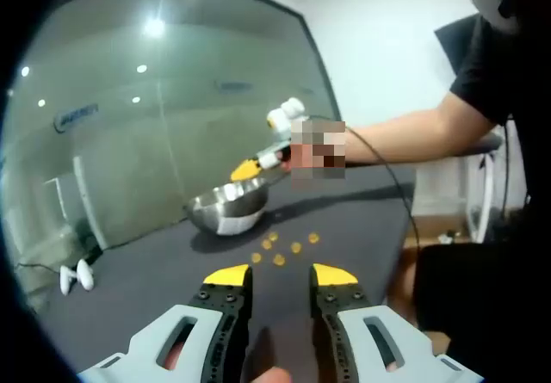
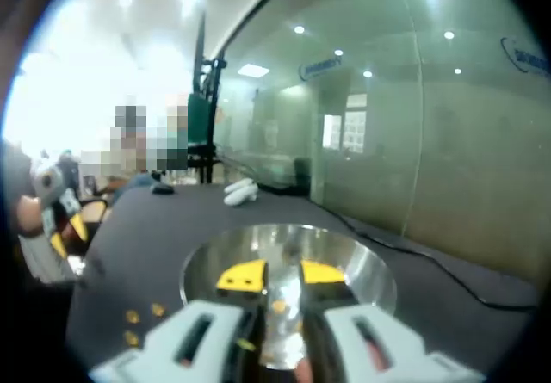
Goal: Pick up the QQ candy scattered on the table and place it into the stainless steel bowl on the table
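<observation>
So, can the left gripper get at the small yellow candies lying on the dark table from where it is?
Probably yes. The left gripper stands open, aimed at the small yellow candies on the dark table, with bare tabletop between. The right gripper is over the stainless steel bowl, off that path.

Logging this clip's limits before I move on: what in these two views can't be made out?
- Right gripper view: whether the right hand-held gripper over the stainless steel bowl holds a candy; blurred, jaw tips close.
- Left gripper view: the bowl's contents, hidden by its rim and the right hand-held gripper.
- Exact count of candies on the table: too small.
- Left hand-held gripper: bottom edge cuts off its body.
</observation>
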